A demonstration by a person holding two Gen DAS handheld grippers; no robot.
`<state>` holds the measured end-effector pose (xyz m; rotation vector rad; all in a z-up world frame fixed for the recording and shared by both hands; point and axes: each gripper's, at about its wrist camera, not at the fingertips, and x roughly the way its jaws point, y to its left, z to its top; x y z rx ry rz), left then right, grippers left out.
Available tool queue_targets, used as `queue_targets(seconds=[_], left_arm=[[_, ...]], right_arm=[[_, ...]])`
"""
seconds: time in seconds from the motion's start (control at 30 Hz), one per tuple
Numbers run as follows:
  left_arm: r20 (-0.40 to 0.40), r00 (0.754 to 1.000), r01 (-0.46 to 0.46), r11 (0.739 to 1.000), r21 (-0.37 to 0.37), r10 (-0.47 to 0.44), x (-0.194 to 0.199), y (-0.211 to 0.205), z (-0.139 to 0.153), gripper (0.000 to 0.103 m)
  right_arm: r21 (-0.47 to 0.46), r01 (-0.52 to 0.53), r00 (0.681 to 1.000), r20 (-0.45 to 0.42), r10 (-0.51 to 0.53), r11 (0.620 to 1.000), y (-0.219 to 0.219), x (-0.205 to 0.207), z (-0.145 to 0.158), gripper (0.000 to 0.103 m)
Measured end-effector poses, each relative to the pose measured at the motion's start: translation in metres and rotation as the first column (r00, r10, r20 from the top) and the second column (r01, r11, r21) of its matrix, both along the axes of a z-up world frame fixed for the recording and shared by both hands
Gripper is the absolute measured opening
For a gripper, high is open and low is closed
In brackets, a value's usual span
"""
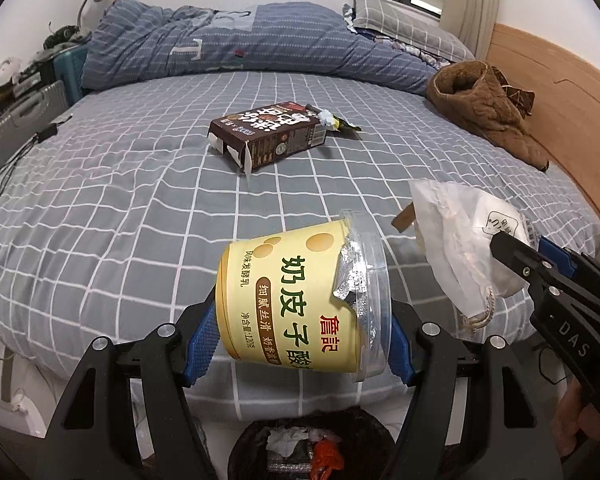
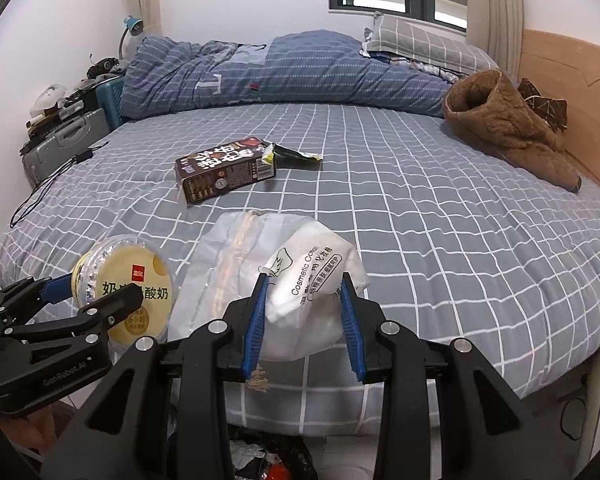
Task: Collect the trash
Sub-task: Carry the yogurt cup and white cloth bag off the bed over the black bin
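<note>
The yoghurt cup (image 1: pixel 300 304) is clamped on its side in the left gripper (image 1: pixel 300 340); the right gripper (image 2: pixel 306 320) pinches a white plastic bag (image 2: pixel 300 280). Both hang past the bed's (image 1: pixel 100 208) near edge, above the bin (image 1: pixel 312 448). One carton (image 1: pixel 266 134) and one wrapper (image 1: pixel 336 122) remain mid-bed, uncollected.

cup (image 1: pixel 296 300): yellow (green lettering) | carton (image 1: pixel 266 134): brown | sheet (image 1: pixel 120 200): grey, white grid

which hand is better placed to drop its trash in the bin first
Left, probably. Its tool holds the yogurt cup almost directly above the trash bin; the right tool with the cotton-pad bag sits off to the side.
</note>
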<state>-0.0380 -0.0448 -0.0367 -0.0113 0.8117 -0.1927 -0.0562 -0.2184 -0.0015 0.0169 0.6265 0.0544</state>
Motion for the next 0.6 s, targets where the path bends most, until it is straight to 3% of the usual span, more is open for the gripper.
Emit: queue_targets(seconds=[0.6], left_arm=[[0.018,1.000,-0.023,1.000,0.006,0.023,-0.068,0.024,0.027,0.067]], right_arm=[[0.029,0.014,1.000,0.012,-0.014,0.999,0.003,-0.068,0.016,0.033]])
